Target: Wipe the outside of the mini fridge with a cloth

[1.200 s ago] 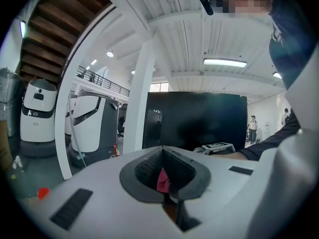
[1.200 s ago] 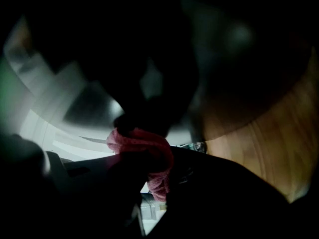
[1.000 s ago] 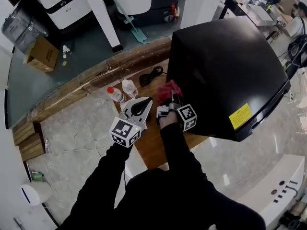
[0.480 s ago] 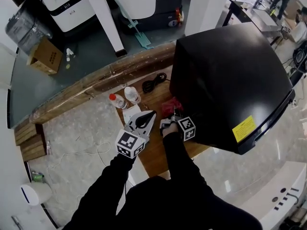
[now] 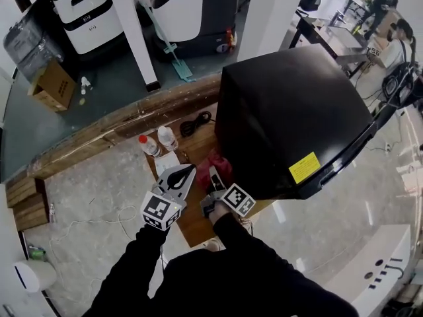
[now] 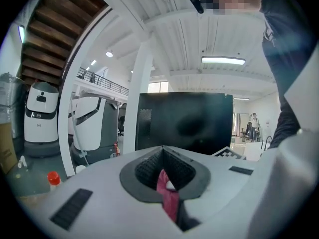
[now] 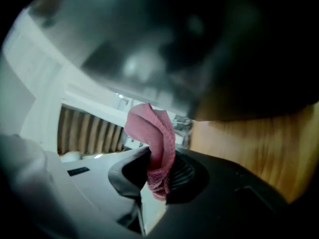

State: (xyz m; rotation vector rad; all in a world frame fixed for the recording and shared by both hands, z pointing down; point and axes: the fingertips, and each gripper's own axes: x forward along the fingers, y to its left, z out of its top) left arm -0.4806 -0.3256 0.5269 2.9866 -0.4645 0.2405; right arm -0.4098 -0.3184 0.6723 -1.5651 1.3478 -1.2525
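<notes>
The black mini fridge (image 5: 291,111) is standing on the right part of the wooden bench (image 5: 195,220), taking up most of it. The right tool (image 5: 213,177) is gripping a pink-red cloth (image 5: 217,164) and holding it low against the fridge's left side, just above the bench's middle. In the right gripper view its jaws are closing on the lower folds of the cloth (image 7: 152,138), and the rest is bunching up above them, close to the dark fridge wall (image 7: 224,49).

The left tool (image 5: 182,175) is hovering just beside the right one, nearer the bench's left edge and pointing at the fridge (image 6: 184,123). Its jaws are standing narrow, almost together, with a sliver of the pink cloth (image 6: 168,198) showing in the slit between them; it is not clear whether they are touching it.

Two bottles, one red-capped (image 5: 149,145) and one white-capped (image 5: 167,137), are standing at the bench's far left corner. A coiled black cable (image 5: 193,123) is lying by the far edge.
</notes>
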